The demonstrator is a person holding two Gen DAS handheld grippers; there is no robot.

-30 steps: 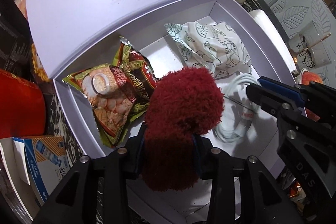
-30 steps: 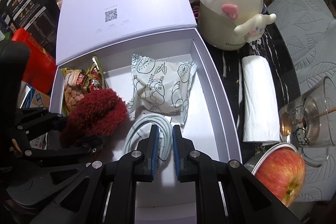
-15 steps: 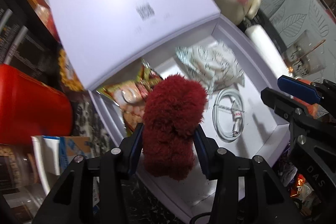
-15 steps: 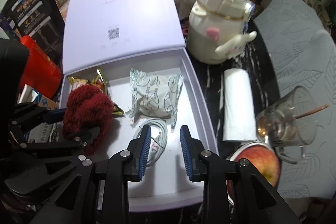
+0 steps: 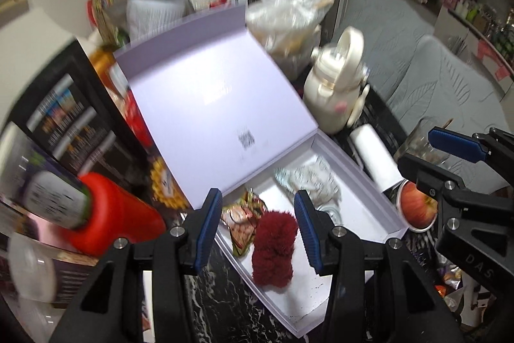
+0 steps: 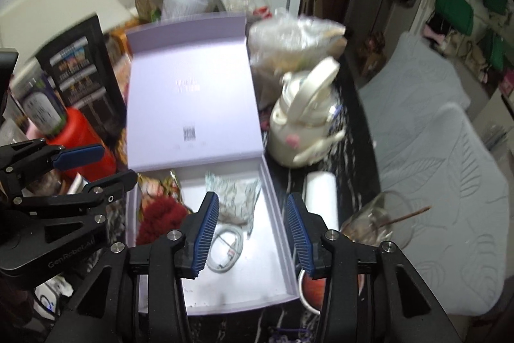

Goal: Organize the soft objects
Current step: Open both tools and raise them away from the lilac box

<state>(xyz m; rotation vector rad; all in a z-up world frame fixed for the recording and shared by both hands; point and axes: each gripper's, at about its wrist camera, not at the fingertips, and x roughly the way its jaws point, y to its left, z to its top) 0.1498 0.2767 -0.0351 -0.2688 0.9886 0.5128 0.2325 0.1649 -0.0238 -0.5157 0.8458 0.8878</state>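
Observation:
A dark red fuzzy soft thing (image 5: 273, 249) (image 6: 163, 217) lies in the open lavender box (image 5: 359, 179) (image 6: 276, 214), near its front left. Beside it are snack packets (image 5: 242, 221), a printed white pouch (image 6: 234, 198) and a coiled white cable (image 6: 225, 246). My left gripper (image 5: 258, 230) (image 6: 96, 169) hangs open well above the red thing, its pads clear of it. My right gripper (image 6: 252, 233) (image 5: 440, 158) hovers over the box's right half; its jaws are opening and nothing is between them.
The box lid (image 6: 189, 105) stands open at the back. A cream kettle (image 6: 302, 130), a white roll (image 6: 321, 198), a glass cup (image 6: 376, 227) and an apple (image 5: 417, 204) lie to the right. A red container (image 5: 112, 214) stands left.
Both grippers have risen away from the box. The left one let go of the red fuzzy thing, which now lies in the box. The right jaws went from shut to open.

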